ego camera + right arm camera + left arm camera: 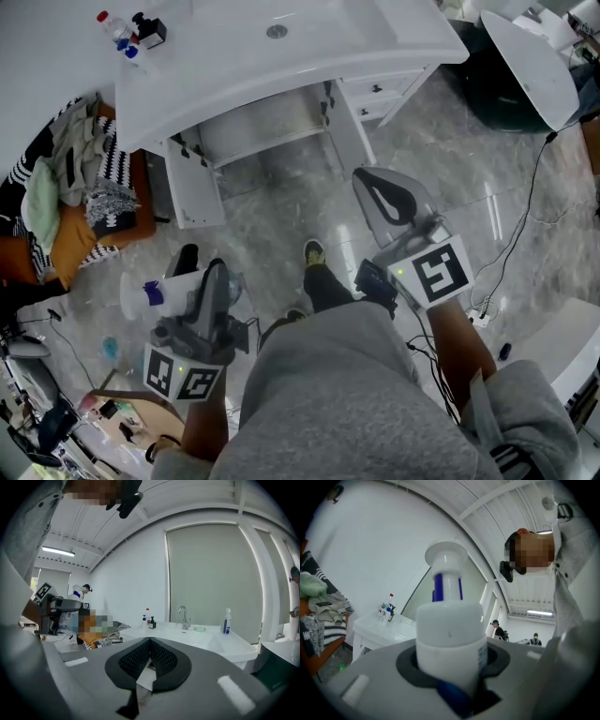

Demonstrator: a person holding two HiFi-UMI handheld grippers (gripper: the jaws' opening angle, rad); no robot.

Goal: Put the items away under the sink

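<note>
While left gripper [450, 663] clamps bottle [449, 632], cabinet [267, 127] seemingly open

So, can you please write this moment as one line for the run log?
left tool: shut on white bottle | right tool: shut, empty | sink cabinet: doors open
</note>
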